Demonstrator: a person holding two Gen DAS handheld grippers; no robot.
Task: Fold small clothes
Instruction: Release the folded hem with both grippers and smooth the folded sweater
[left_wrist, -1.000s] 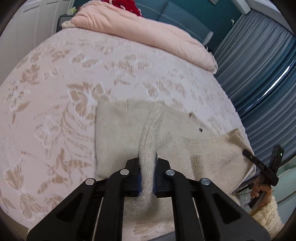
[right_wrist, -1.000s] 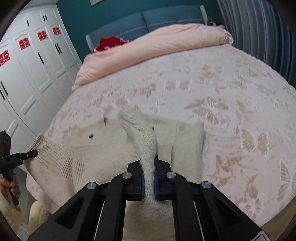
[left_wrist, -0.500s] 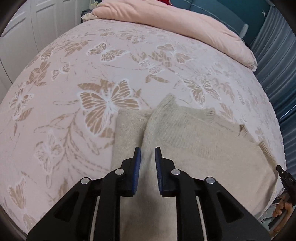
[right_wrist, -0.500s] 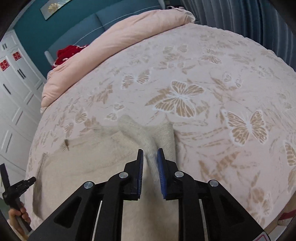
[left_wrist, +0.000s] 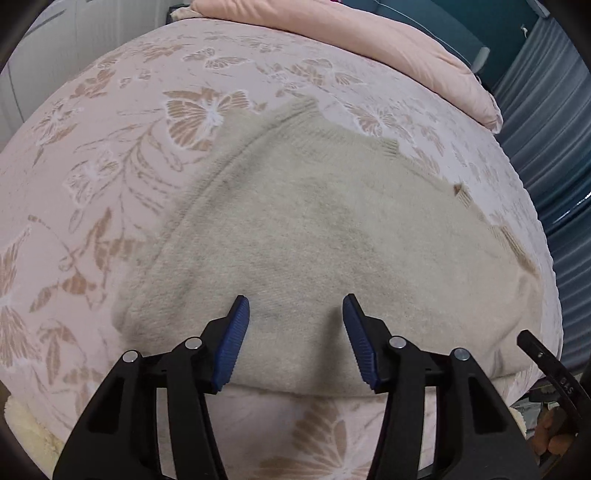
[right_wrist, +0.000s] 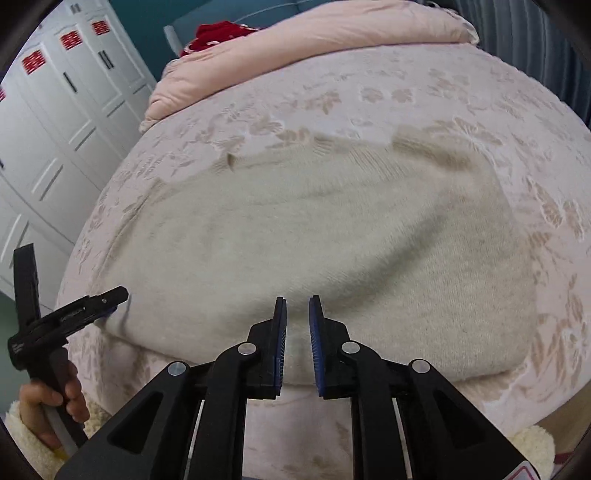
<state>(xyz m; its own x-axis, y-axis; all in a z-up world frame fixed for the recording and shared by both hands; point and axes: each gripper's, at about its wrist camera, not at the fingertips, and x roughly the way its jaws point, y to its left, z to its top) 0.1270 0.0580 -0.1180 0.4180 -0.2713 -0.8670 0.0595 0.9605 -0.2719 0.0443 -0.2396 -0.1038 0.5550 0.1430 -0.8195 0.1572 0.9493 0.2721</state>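
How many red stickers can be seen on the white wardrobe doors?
3 full ones: one on the door nearest the teal wall, one on the next door, one further left. A fourth shows partly at the picture's left edge; others may be hidden.

The bed (left_wrist: 122, 155) carries a pale pink cover with a tan butterfly and leaf print. A cream knitted sweater (left_wrist: 332, 236) lies flat, folded, near the foot edge, its fold line along that edge. A plain pink quilt (right_wrist: 303, 44) lies bunched across the head end, well apart from the sweater.
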